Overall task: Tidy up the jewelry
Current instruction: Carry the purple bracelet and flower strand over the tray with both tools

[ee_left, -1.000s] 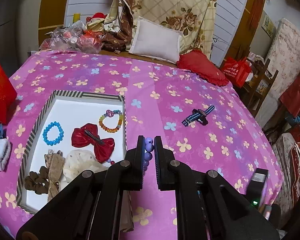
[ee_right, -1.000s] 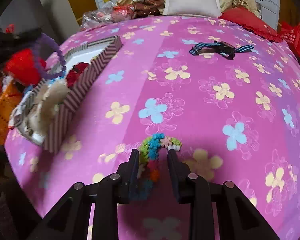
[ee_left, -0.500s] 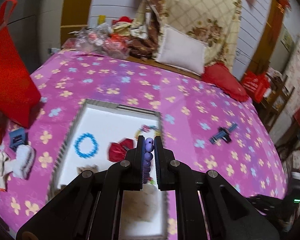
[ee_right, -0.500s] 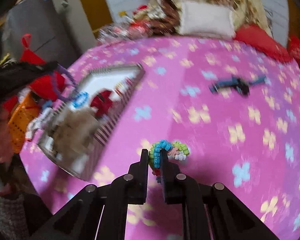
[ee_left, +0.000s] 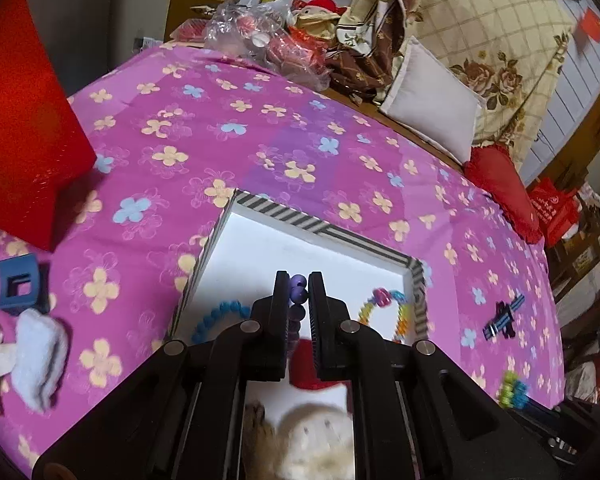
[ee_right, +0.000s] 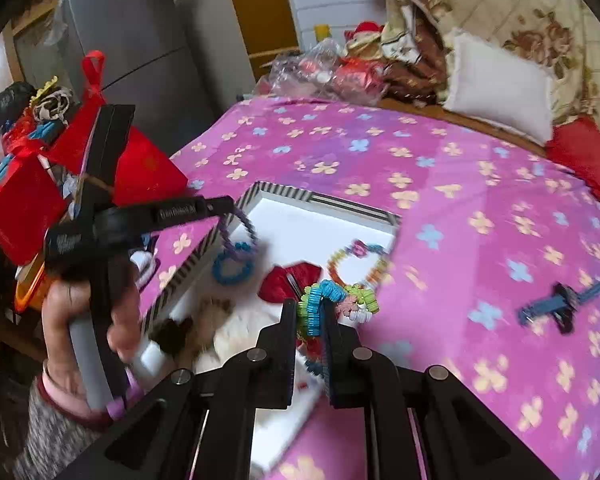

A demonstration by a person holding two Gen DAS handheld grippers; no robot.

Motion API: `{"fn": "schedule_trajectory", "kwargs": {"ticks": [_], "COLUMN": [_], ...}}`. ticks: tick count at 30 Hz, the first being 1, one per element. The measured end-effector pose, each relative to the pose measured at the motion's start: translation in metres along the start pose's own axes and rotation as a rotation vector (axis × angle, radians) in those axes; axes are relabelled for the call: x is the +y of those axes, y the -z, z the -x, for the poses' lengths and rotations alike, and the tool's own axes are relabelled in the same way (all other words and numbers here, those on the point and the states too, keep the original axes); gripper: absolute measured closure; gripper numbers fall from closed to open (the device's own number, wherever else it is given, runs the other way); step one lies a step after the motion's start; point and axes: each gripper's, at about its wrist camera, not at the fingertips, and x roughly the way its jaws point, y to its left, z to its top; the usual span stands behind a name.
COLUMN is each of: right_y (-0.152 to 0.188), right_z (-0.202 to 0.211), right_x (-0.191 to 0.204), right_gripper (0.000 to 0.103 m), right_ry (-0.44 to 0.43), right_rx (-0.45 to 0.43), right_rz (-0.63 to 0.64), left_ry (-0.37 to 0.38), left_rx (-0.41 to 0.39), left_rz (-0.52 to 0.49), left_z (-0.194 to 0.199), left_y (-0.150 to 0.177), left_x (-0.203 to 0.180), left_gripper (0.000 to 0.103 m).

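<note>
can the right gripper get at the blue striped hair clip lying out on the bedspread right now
Probably not yet. The path over the bedspread to the blue striped hair clip looks unobstructed, but the right gripper is shut on the multicolored bracelet, so it would need to drop that first.

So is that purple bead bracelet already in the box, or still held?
Held. The left claw pinches the purple bead bracelet, which dangles above the striped box.

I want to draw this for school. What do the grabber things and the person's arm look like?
Both grabbers are black plastic. The left gripper and right gripper each have two flat, straight fingers on angled black arms dotted with round silver screws. Seen from the side, the left one carries white lettering, too blurred to read, and a pale grey handle. The left hand is bare, with a pink cuff under a grey fuzzy sleeve.
</note>
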Motion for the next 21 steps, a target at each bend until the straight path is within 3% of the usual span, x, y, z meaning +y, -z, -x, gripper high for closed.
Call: {"fn": "schedule_trajectory", "kwargs": {"ticks": [4,12,19,21], "right_y": [-0.031,-0.071,-0.078,-0.076], "right_z": [-0.045,-0.123,-0.157,-0.162], "right_x": [0.001,-0.014,-0.027,-0.030], "right_gripper": [0.093,0.093,0.093,0.092], "right_ry": [-0.001,-0.003,0.007,0.000], "right_rx": [0.038,0.107,0.150,0.162], "right_rz": [-0.027,-0.119,-0.159,-0.172], "left_ry": [0.003,-0.063,-0.057,-0.053], "left_rx": [0.012,0.096,0.120,0.118], "left_rz": [0.007,0.038,0.059,0.056], "left_z": [-0.019,-0.056,-0.056,-0.054], "left_y": [-0.007,-0.002,0.000,0.000], "left_x": [0.007,0.025,0.032,0.030], "left_gripper": [0.095,0.095,0.095,0.088]}}
